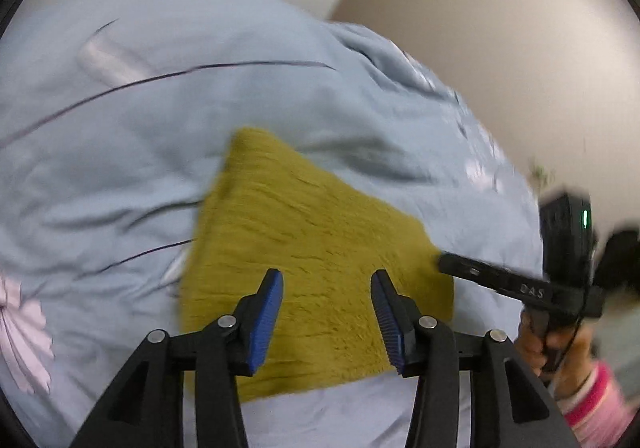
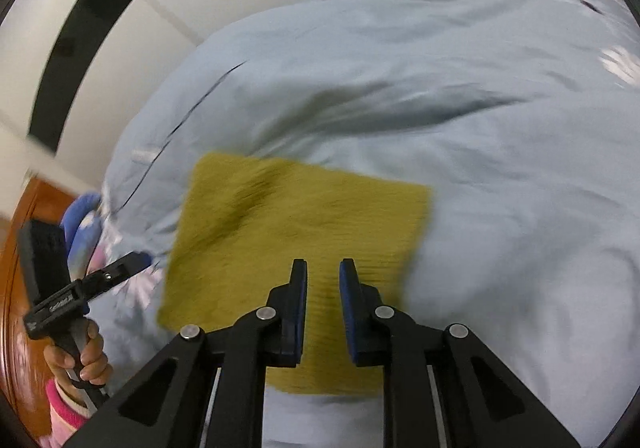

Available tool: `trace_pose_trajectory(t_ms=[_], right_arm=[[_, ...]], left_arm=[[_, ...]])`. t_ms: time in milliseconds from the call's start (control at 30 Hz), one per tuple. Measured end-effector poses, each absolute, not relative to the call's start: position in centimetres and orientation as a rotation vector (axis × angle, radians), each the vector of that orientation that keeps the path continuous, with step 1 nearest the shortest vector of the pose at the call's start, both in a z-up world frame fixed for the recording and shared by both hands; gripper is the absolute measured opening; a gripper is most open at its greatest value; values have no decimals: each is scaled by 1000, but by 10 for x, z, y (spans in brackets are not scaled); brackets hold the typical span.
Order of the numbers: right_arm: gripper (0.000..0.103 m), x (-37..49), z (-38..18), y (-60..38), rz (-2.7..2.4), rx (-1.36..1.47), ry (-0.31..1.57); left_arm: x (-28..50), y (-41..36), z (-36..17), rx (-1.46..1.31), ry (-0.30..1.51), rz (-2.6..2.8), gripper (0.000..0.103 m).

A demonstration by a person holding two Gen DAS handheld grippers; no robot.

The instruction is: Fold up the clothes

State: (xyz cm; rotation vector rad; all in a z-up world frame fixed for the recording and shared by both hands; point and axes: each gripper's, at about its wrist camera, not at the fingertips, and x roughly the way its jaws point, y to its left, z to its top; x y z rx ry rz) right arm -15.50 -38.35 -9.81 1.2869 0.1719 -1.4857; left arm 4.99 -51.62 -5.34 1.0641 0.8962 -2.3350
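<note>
A mustard-yellow fuzzy cloth (image 1: 304, 240) lies folded flat on a pale blue bedspread (image 1: 120, 136); it also shows in the right wrist view (image 2: 296, 224). My left gripper (image 1: 327, 278) hovers over the cloth's near part, jaws wide open and empty. My right gripper (image 2: 323, 268) hovers over the cloth's near right part, jaws apart by a narrow gap, holding nothing. The right gripper shows in the left wrist view (image 1: 444, 260) at the cloth's right corner. The left gripper shows in the right wrist view (image 2: 140, 258) left of the cloth.
The bedspread (image 2: 480, 128) is wrinkled, with thin dark lines and a pink flower print (image 1: 24, 328). A pale wall (image 1: 500, 48) stands behind the bed. A wooden surface (image 2: 16, 288) and a blue-white bundle (image 2: 84, 224) lie at the left of the right wrist view.
</note>
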Motion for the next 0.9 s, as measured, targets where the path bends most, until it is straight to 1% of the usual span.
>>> trace_pose_trajectory(t_ms=[33, 67, 167, 267, 333, 433, 600, 667, 800, 900], right_arm=[[18, -148, -102, -388, -1468, 1288, 198], [18, -142, -106, -392, -1450, 1288, 224], [18, -141, -124, -386, -1482, 1319, 273], [18, -153, -142, -374, -1456, 1407, 183], [18, -155, -148, -371, -1447, 1435, 155], [18, -150, -146, -371, -1466, 1423, 174], [19, -126, -124, -358, -1526, 1336, 241], [19, -113, -125, -351, -1534, 1340, 269], [20, -87, -133, -337, -1517, 1380, 307], [20, -72, -144, -332, -1512, 1417, 333]], left_arm=[[42, -510, -62, 1123, 832, -2333, 51], [40, -510, -69, 1160, 809, -2315, 51], [46, -522, -106, 1236, 851, -2176, 51], [61, -541, -134, 1177, 1043, -2125, 49], [61, -548, -138, 1146, 1081, -2110, 49], [59, -537, -130, 1165, 1024, -2114, 49], [59, -505, -111, 1159, 845, -2145, 49], [65, -496, -105, 1141, 802, -2144, 50], [64, -468, -105, 1146, 764, -2116, 53], [58, -455, -114, 1158, 773, -2059, 54]])
